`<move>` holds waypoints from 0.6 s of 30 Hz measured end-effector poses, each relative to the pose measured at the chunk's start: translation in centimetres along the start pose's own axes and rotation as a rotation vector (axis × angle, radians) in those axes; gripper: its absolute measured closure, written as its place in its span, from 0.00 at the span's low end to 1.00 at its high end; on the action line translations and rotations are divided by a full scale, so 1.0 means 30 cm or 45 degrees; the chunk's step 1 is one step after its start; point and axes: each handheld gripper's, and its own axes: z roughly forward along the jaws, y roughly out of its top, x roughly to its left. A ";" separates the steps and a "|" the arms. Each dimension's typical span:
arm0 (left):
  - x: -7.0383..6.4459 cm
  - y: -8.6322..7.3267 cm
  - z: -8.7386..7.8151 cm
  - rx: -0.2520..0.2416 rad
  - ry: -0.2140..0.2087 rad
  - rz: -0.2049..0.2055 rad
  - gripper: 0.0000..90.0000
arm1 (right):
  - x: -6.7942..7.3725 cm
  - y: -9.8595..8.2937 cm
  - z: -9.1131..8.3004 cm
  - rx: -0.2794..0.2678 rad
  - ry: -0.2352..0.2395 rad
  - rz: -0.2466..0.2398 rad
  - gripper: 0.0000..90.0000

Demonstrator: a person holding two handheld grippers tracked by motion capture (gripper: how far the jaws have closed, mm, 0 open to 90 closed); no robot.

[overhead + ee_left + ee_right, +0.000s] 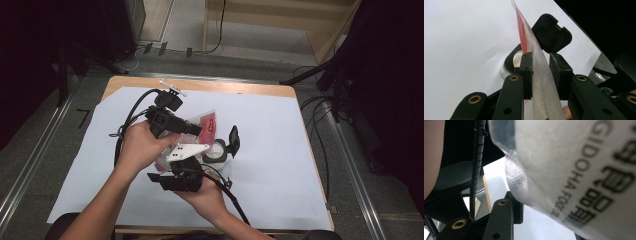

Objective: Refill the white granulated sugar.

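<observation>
**High view, then both gripper views: pouch held over the open container**

High view: I see the left gripper (192,129) held above the white sheet (280,150) that covers the table (200,85), with the right gripper (176,172) just below and beside it. A clear pouch with red print (207,122) sits at the tips of the left gripper. Immediately beyond the right gripper stands a round white container (217,152) with its black lid (233,139) flipped up. Both hands are close together, and the grey plate (187,149) of the right gripper lies between them.

Left gripper view: I see the left gripper (541,68) clamped on the pouch (541,82). The pouch runs edge-on between the two jaws and extends upward past them. Ahead of the jaws, behind the pouch, the container (510,63) rests on the sheet with its lid (551,32) raised.

Right gripper view: I see the pouch (574,165) very close, above and to the right of the one visible jaw, with black print on its face. I cannot tell whether the right gripper is closed on it. The left gripper's cable (477,157) hangs at the left.
</observation>
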 end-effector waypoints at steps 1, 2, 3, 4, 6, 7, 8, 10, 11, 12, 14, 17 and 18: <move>0.001 0.000 -0.001 0.002 0.000 0.004 0.81 | 0.000 0.000 0.000 -0.001 -0.002 0.001 0.71; 0.000 0.000 -0.001 0.003 0.002 0.008 0.82 | 0.001 0.000 0.001 -0.002 -0.005 0.002 0.71; -0.001 0.000 -0.001 0.007 0.006 0.016 0.82 | 0.002 -0.001 0.001 -0.004 -0.007 0.005 0.71; -0.005 0.000 -0.001 0.007 0.011 0.019 0.82 | 0.004 -0.002 0.001 -0.007 -0.008 0.005 0.71; -0.007 0.000 -0.001 0.008 0.011 0.023 0.82 | 0.005 -0.003 0.002 -0.011 -0.007 0.001 0.71; -0.007 0.000 -0.001 0.010 0.010 0.027 0.82 | 0.005 -0.003 0.002 -0.012 -0.007 0.001 0.71; -0.007 0.000 -0.002 0.010 0.011 0.027 0.82 | 0.005 -0.004 0.002 -0.012 -0.008 0.000 0.71; -0.008 0.000 -0.002 0.009 0.013 0.022 0.82 | 0.005 -0.003 0.002 -0.012 -0.007 0.000 0.71; -0.008 0.000 -0.001 0.006 0.014 0.020 0.82 | 0.005 -0.003 0.003 -0.011 -0.007 -0.001 0.71; -0.007 0.000 -0.001 0.004 0.014 0.020 0.82 | 0.005 -0.004 0.003 -0.012 -0.008 -0.003 0.71; -0.006 0.000 0.000 0.000 0.015 0.021 0.82 | 0.004 -0.004 0.003 -0.011 -0.008 -0.005 0.71; -0.002 0.001 0.000 0.003 0.007 0.018 0.81 | 0.003 -0.003 0.002 -0.011 -0.007 -0.003 0.71; 0.000 0.000 -0.001 0.004 0.007 0.017 0.81 | 0.003 -0.003 0.002 -0.010 -0.006 -0.003 0.71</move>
